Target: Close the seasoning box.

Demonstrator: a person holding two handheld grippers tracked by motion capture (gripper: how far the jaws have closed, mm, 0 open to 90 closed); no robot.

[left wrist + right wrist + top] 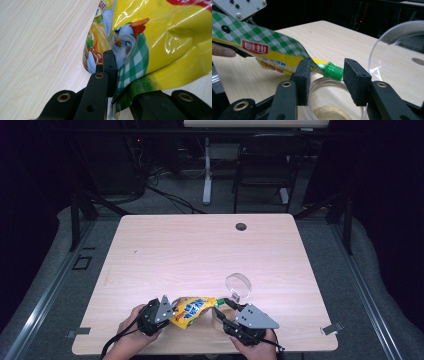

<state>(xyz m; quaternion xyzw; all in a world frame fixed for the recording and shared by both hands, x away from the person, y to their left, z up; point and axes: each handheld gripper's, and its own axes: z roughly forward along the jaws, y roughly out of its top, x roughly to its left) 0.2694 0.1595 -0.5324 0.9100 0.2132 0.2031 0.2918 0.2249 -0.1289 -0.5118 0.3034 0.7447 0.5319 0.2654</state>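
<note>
**Mia:** What is around the shiny yellow plastic pouch with the green checks (pixel 191 310)?

**Ben:** It hangs over the near edge of the pale wooden table (pixel 200 245), between the two hands. A clear round plastic lid (pixel 238 286) stands tilted just behind it. A clear round jar (pixel 334 105) with tan powder in the bottom sits right under the pouch's green screw cap (pixel 333 71).

**Mia:** What holds the pouch?

**Ben:** The left gripper (pixel 110 75) pinches its crinkly bottom end tight. The black jaws press on the smooth foil.

**Mia:** And the right gripper (pixel 325 75)?

**Ben:** Its jaws stand apart, one on each side of the bumpy green cap. They do not squeeze it. The lid is close by its right jaw.
</note>
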